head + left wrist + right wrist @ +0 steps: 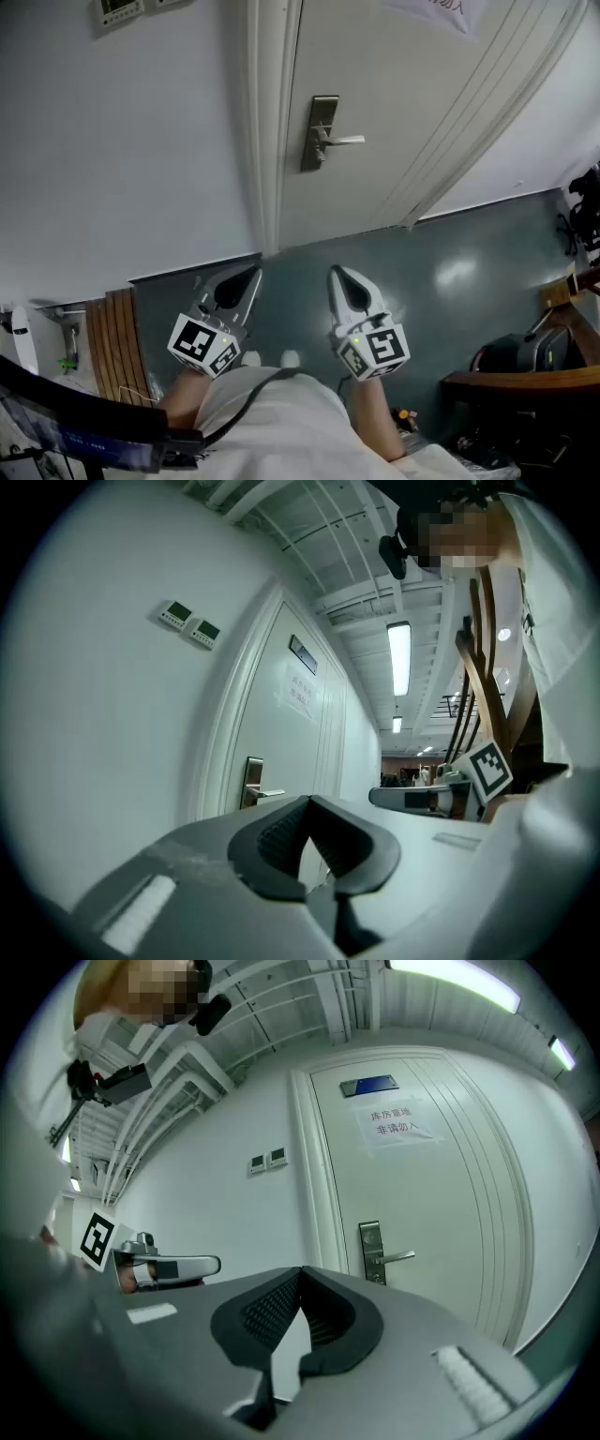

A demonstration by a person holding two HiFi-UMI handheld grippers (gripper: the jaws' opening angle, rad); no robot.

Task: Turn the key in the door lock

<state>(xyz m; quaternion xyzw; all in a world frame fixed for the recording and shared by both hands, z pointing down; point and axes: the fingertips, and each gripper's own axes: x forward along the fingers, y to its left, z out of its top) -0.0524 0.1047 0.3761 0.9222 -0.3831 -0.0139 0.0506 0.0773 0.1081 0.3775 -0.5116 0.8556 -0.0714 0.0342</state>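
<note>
Right gripper (pixel 338 274) well short of lock (pixel 322 132)

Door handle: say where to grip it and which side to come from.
Grip the handle on its straight bar, near the free end, away from the plate. It sticks out level along the door, so come head-on with one jaw above and one below. The right gripper looks handier; it is shut and must open first.

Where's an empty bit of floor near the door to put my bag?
The grey floor between the door and the left gripper and right gripper is bare. It's crowded at the right, by wooden furniture and dark gear, and at the left, by wooden slats.
</note>
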